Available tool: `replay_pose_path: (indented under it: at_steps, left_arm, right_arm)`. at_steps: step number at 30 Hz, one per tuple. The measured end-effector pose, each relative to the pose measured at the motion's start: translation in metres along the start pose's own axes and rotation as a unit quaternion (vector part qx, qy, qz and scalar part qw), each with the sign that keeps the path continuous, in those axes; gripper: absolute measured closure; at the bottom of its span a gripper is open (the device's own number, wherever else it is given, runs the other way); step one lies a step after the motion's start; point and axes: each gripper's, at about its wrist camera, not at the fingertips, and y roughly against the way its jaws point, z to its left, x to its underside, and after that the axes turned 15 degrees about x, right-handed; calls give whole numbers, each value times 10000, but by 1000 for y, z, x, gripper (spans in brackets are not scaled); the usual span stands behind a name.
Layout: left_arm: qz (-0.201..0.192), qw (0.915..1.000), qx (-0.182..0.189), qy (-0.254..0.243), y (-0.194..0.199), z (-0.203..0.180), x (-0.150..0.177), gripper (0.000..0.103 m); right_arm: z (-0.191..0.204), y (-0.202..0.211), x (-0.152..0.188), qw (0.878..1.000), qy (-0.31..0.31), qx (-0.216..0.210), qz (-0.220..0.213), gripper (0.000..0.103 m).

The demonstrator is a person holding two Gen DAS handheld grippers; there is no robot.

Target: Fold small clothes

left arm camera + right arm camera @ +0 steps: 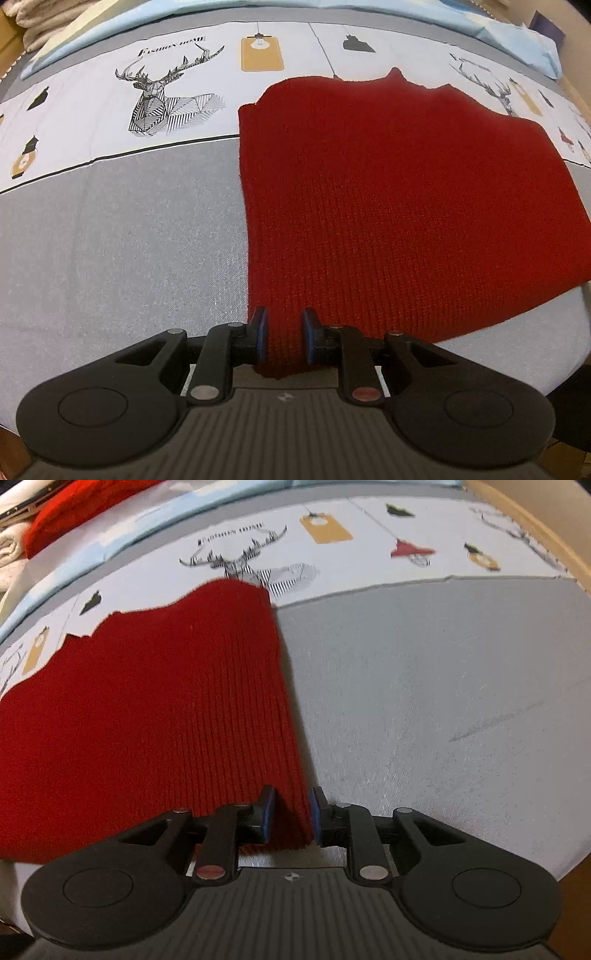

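Red knitted garment lying flat on the printed bedsheet, already doubled into a roughly rectangular panel, its near edge facing me and its uneven far edge reaching the deer print. I judge it is spread this way so that both near corners can be taken at once and carried over for the next fold. My left gripper stands over the near left corner, pointing steeply down; its blue pads are a little apart with the knit between them, and a gap shows at each side, so I read it as slightly open, not clamping. My right gripper stands at the near right corner, equally narrow; the cloth's edge lies close against one pad, but I see no firm pinch. A second red item lies far off.
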Motion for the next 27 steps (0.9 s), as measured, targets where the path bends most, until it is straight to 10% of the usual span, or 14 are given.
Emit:
replay_pose_path:
  at_steps: [17,23,27]
  left_arm:
    - [-595,9964,608,-55,29,-19,-5,81]
    - [333,9989,152,-290,-12,-27,-1,81]
    - [-36,9990,438,-24,3,-24,-7,81]
  right_arm:
    - [6,13,0,9993,283,-24,-250,80]
    - [10,-6,4,9979,555,240,210,80]
    - [7,11,-2,9993,320,55,-188,80]
